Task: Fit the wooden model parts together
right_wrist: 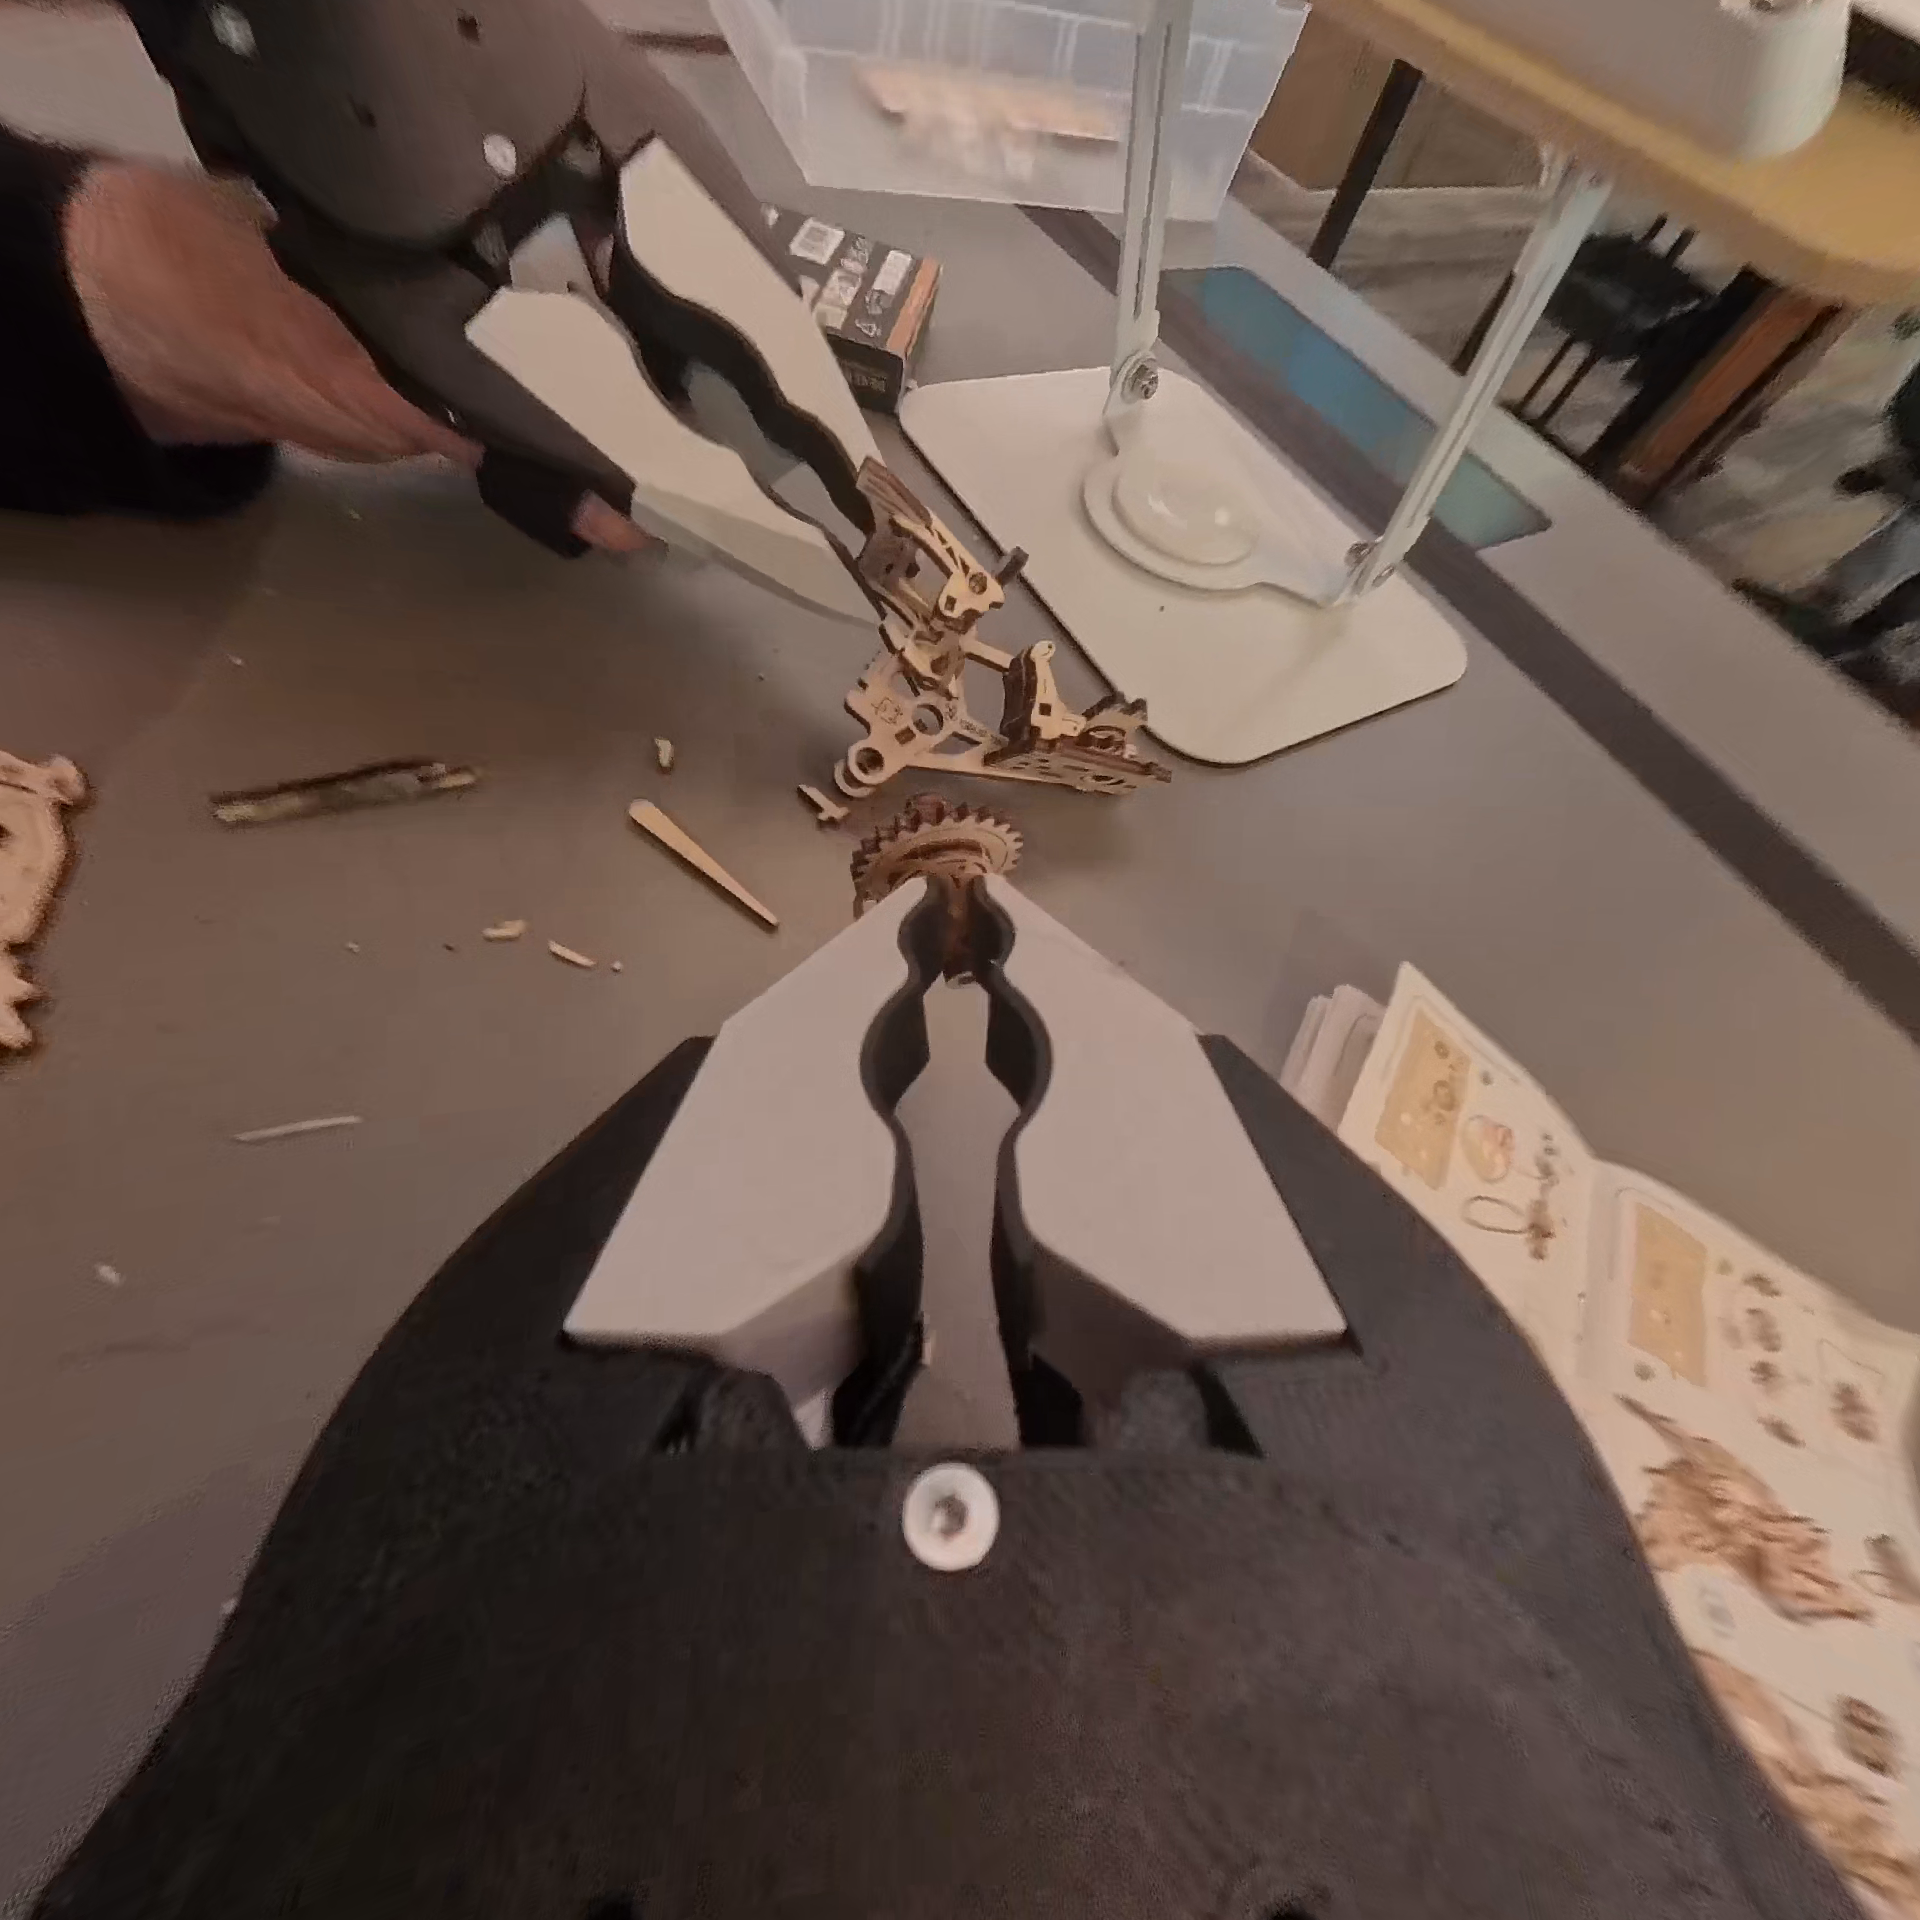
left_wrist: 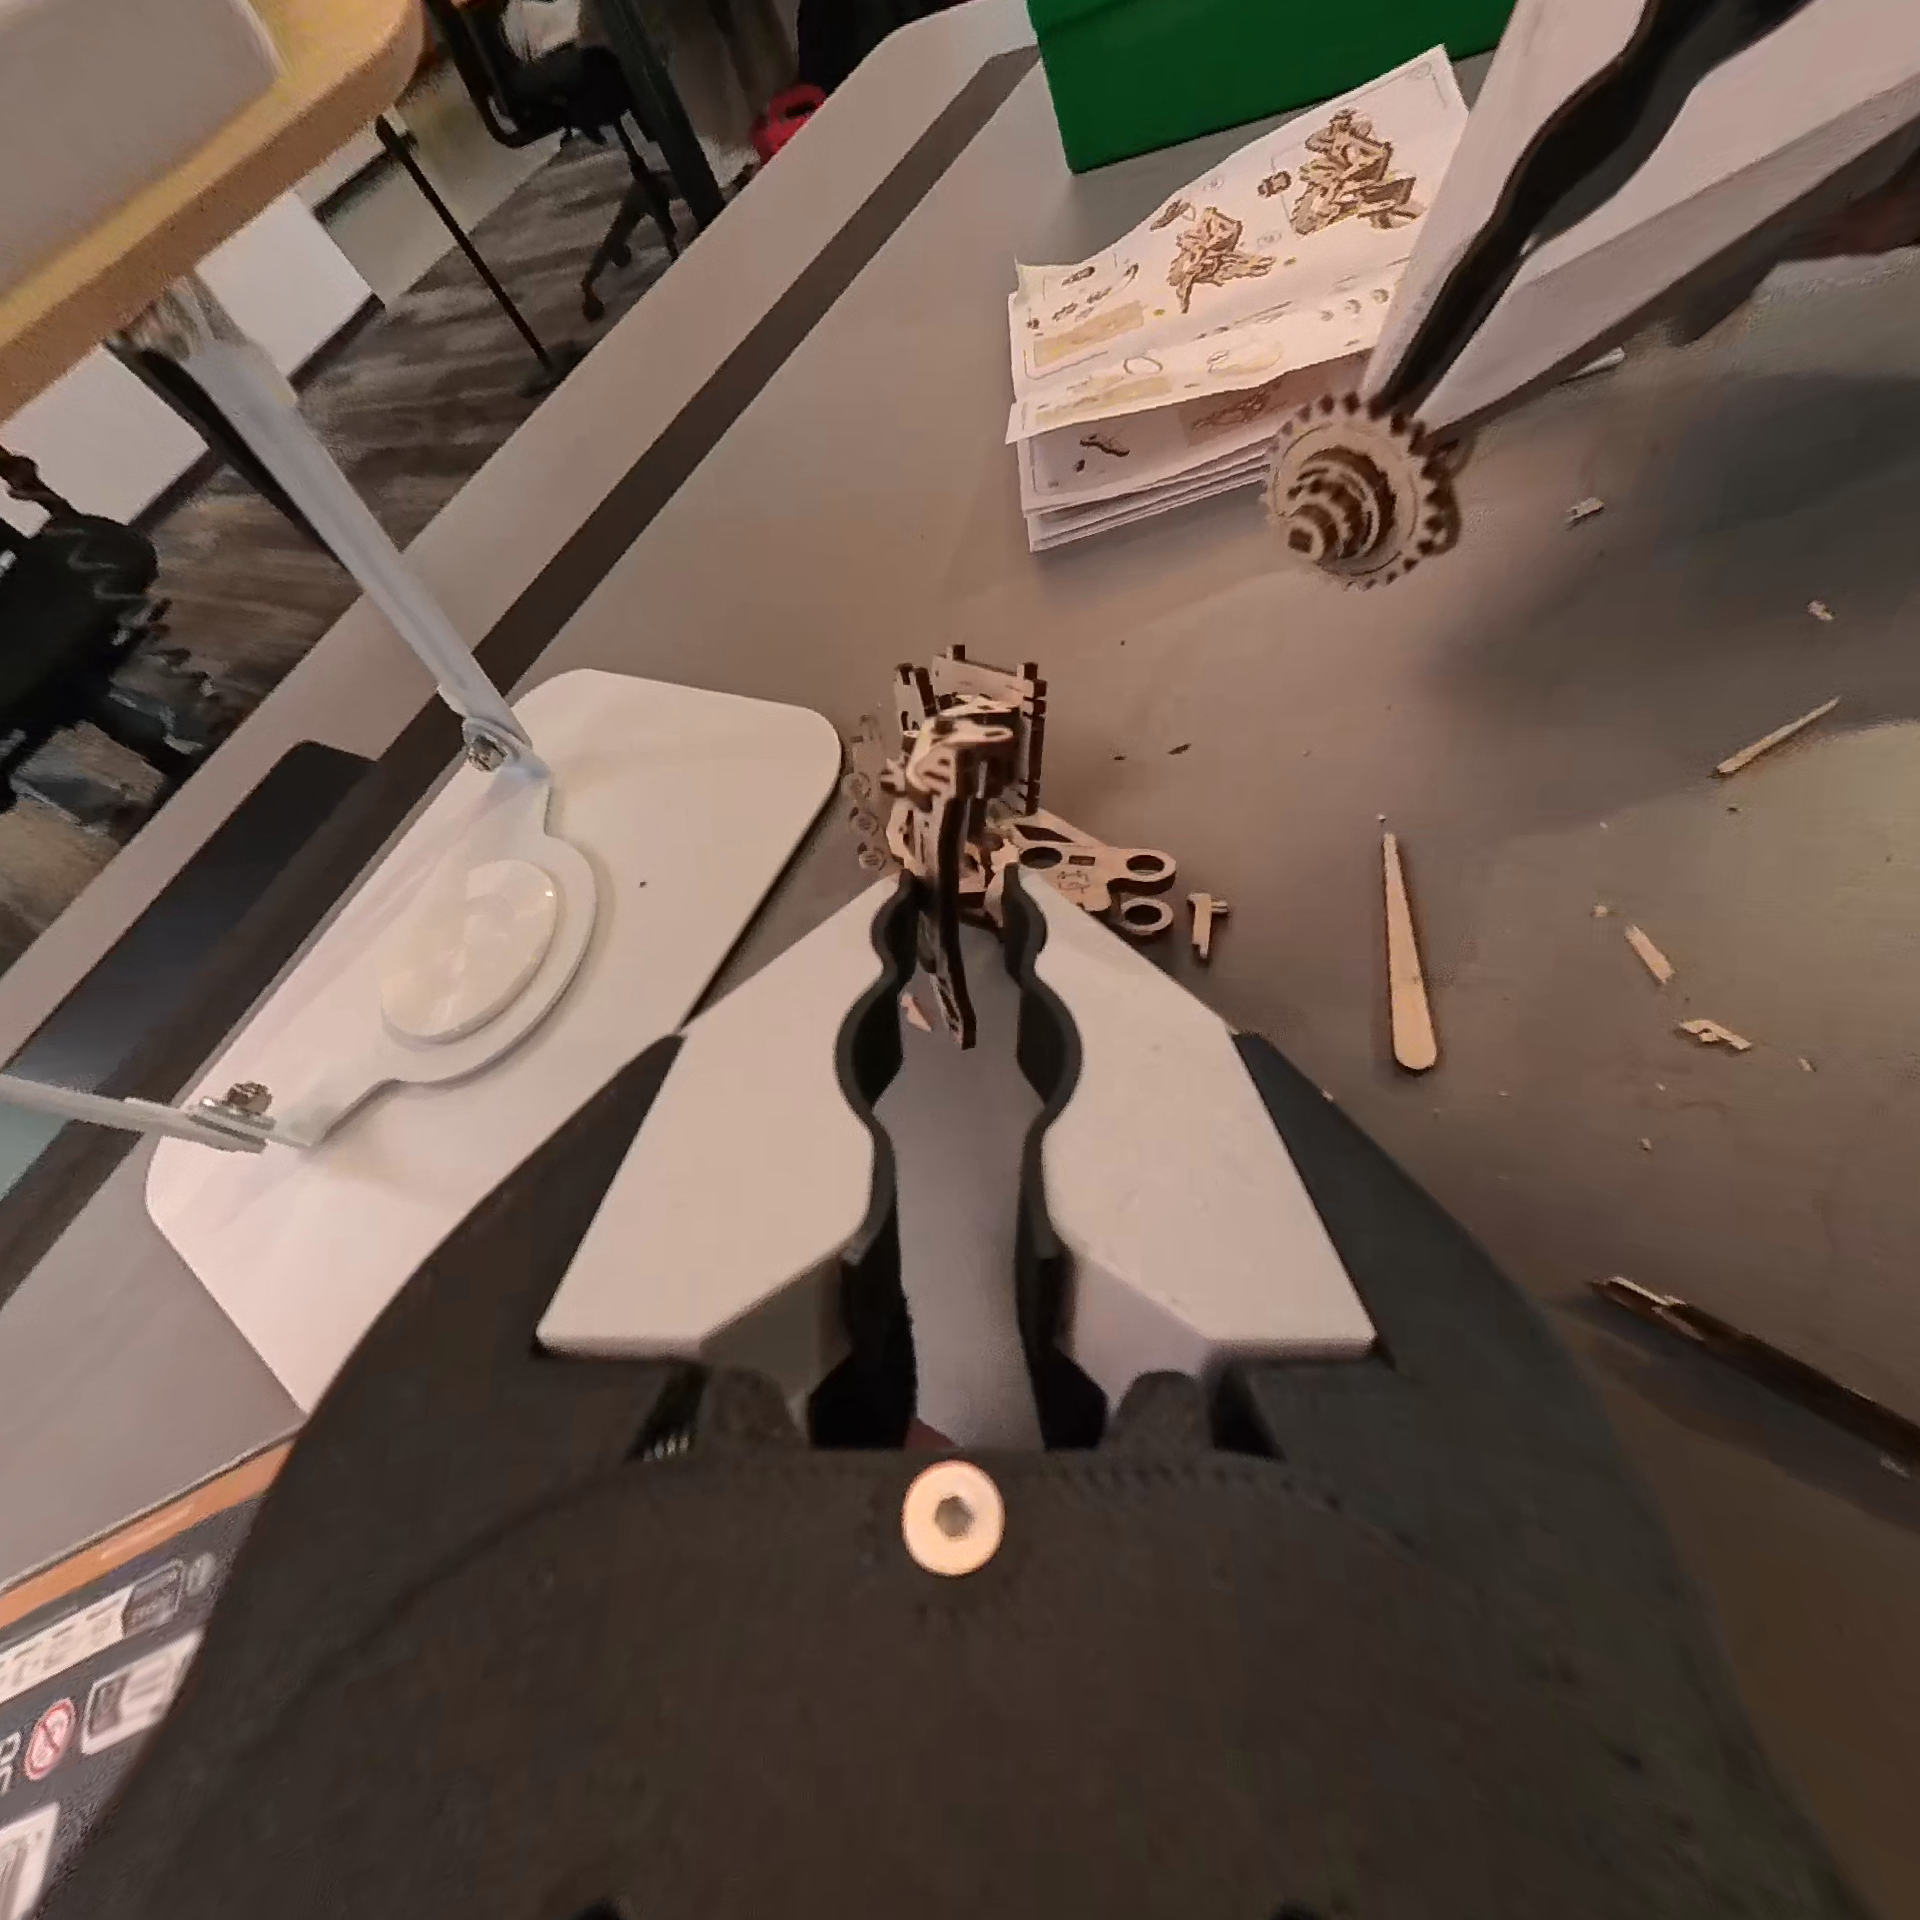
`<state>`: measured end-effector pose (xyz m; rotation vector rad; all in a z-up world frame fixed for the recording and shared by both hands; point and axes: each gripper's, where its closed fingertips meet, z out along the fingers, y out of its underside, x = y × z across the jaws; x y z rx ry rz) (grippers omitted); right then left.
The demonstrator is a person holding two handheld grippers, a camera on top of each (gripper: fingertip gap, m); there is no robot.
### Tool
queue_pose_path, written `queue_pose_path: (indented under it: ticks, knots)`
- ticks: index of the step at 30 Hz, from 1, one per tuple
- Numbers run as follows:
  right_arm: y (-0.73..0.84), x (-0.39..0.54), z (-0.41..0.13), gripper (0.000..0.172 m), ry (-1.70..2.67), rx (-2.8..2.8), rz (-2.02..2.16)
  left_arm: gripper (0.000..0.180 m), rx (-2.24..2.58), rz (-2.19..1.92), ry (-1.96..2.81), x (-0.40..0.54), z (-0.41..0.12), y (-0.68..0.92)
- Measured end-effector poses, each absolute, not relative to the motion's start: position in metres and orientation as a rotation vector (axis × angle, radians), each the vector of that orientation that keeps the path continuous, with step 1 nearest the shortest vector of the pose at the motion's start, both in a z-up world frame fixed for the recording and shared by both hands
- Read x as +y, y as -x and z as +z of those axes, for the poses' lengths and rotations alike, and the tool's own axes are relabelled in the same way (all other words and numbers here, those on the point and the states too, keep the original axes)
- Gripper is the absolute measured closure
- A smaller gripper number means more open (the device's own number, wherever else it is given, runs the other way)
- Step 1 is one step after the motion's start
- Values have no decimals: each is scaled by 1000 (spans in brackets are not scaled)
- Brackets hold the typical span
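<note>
My left gripper is shut on the upper end of a wooden model frame. It holds the frame tilted, with the frame's lower end on the grey table. The right wrist view shows this gripper at the upper left, on the frame. My right gripper is shut on the hub of a stacked wooden gear and holds it just in front of the frame. In the left wrist view the right gripper holds the gear above the table at the upper right.
A white lamp base stands left of the frame. An instruction booklet, a green box, a wooden stick and wood scraps lie around. A printed box and a clear bin stand behind. A hand holds the left gripper.
</note>
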<state>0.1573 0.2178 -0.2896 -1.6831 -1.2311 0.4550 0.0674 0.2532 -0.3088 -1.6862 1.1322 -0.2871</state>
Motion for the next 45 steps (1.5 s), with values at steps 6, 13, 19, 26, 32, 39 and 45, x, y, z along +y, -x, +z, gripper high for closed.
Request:
queue_pose_path:
  ticks: [6, 13, 19, 26, 32, 39, 45]
  knots:
    - [-151, 215, -299, 171, 1441, -1488, -44, 167, 1155, -242, 1643, 254, -308, -70]
    - [-141, 206, -317, 171, 1325, -1638, -229, 168, 1131, -241, 1642, 256, -306, -68]
    - [-142, 201, -321, 170, 1303, -1658, -247, 160, 1134, -259, 1639, 254, -305, -68]
    - [-142, 193, -330, 163, 1341, -1690, -230, 154, 1130, -299, 1652, 253, -305, -65]
    - [-149, 189, -316, 158, 1411, -1620, -115, 152, 1135, -308, 1651, 251, -305, -65]
    - [-157, 198, -318, 153, 1522, -1572, -44, 151, 1130, -322, 1666, 251, -306, -61]
    - [-149, 199, -328, 154, 1519, -1626, -24, 151, 1135, -323, 1676, 252, -307, -60]
